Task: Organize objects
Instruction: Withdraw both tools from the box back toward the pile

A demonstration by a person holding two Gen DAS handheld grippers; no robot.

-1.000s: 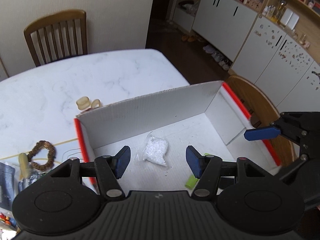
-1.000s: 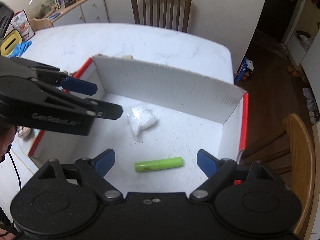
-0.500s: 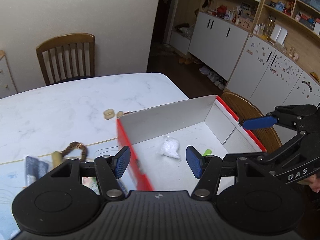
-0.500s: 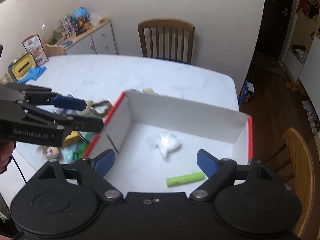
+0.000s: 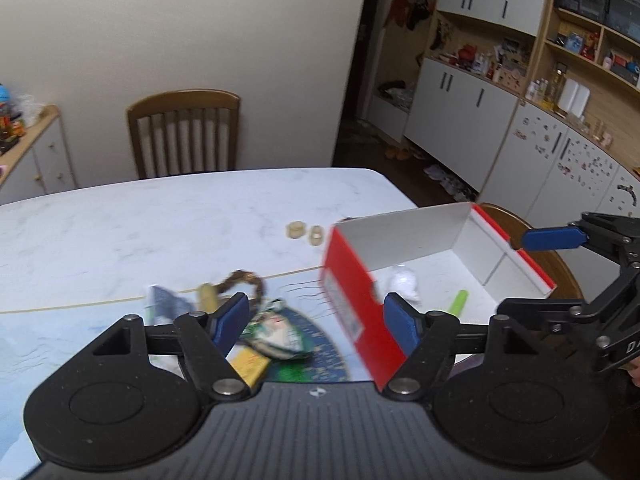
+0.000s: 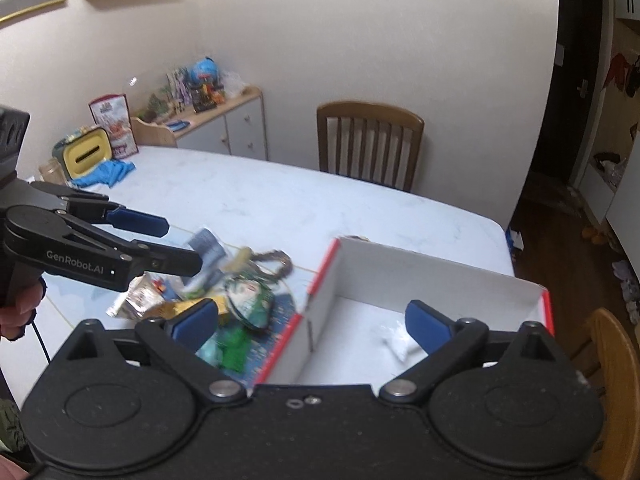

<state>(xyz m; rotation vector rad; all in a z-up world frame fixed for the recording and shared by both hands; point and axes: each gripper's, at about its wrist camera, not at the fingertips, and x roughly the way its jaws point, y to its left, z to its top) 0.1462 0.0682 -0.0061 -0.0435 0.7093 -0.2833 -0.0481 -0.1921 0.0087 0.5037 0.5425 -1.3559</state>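
A: Box (image 5: 424, 236), red outside and white inside, sits open on the white counter (image 5: 160, 220). A white bag (image 5: 402, 280) and a green tube (image 5: 458, 302) lie on its floor.

B: And the left gripper (image 5: 316, 320)?

A: Its jaws have just been opening; they stand apart with nothing pinched, over the box's near red wall.

B: The right gripper (image 6: 312, 320)?

A: Spread wide, also just opened further, empty, above the box's left wall.

B: What lies beside the box?

A: Left of it, a blurred heap of packets (image 6: 240, 300) and a brown bead bracelet (image 5: 244, 282). Behind the box, two small tan rings (image 5: 306, 232). A wooden chair (image 5: 184, 134) stands beyond the counter.
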